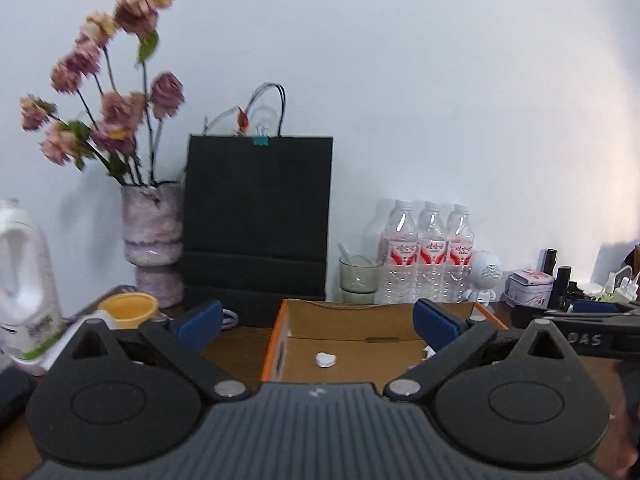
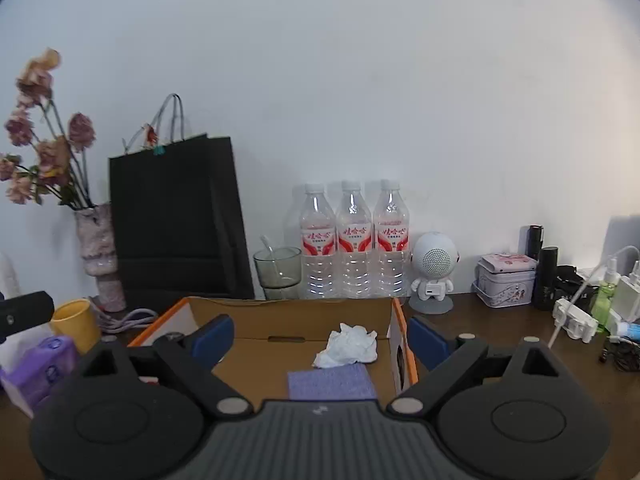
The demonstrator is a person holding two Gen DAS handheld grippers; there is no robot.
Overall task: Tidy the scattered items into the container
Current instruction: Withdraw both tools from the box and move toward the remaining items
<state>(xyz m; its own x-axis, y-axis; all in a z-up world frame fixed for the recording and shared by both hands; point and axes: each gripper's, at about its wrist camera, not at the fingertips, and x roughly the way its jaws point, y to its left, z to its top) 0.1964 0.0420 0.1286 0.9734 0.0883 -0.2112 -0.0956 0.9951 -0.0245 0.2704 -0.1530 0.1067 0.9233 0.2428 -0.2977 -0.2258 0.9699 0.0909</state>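
Partly done: tissue (image 2: pixel 347 345), purple pad (image 2: pixel 332 383) in box (image 2: pixel 288 312); both grippers (image 1: pixel 318 322) (image 2: pixel 320 338) spread, empty; purple pack (image 2: pixel 40 368) seemingly left outside.

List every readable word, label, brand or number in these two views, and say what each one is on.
"DAS": pale letters on the black bar at the right edge of the left wrist view; it may be part of a longer word.
Water bottles: red and white labels with Chinese characters, too blurred to read.
Tin box: decorated, no legible text.
White jug: label too blurred to read.
Nothing else readable.
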